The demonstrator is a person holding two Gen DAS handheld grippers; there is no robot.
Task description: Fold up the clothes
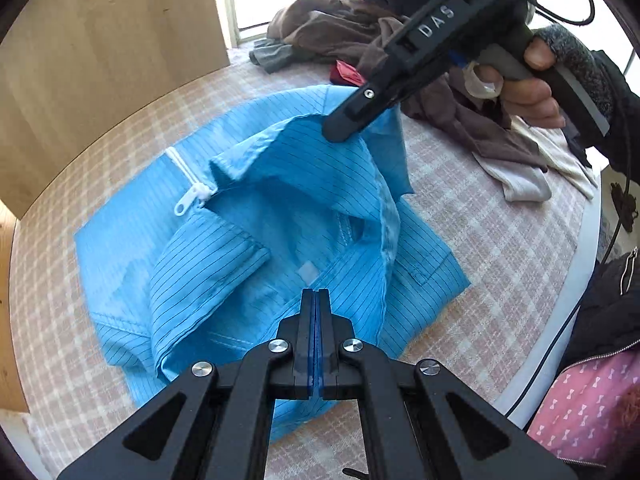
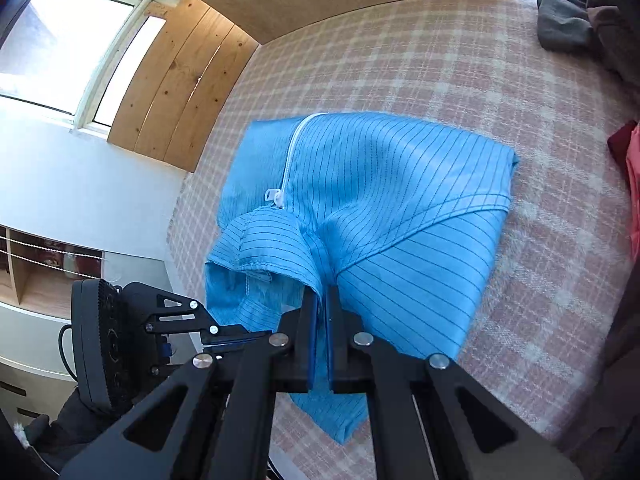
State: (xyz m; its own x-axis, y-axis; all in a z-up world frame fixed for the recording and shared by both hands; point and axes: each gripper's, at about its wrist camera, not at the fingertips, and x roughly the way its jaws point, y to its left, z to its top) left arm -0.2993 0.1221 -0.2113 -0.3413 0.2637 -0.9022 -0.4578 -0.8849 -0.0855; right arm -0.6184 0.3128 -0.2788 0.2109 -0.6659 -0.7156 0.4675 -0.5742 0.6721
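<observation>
Blue jacket (image 1: 248,240), pinstriped with a white zipper (image 1: 192,184), lies partly folded in the middle of the frame on the pink checked blanket (image 1: 500,240). In your left wrist view, your left claw (image 1: 317,294) sits at the bottom centre with its fingers pressed together on the near edge of the cloth; blue fabric shows in the slit between the pads. Your right claw (image 1: 336,132) comes in from the upper right, pinching a raised fold of the jacket so that the fabric hangs from its tip like a tent. Your right hand (image 1: 528,92) grips the handle at the right edge.

In the right wrist view, the right claw (image 2: 322,294) is shut on a bunched ridge of the jacket (image 2: 400,200) at the bottom centre, and the left claw (image 2: 224,340) shows at the lower left, closed.

Beyond the jacket, a heap of brown clothes (image 1: 332,28) fills the top of the left view, with a white garment (image 1: 524,180) at the right. Wooden boards (image 2: 176,92) and a window (image 2: 68,44) fill the upper left of the right view.
</observation>
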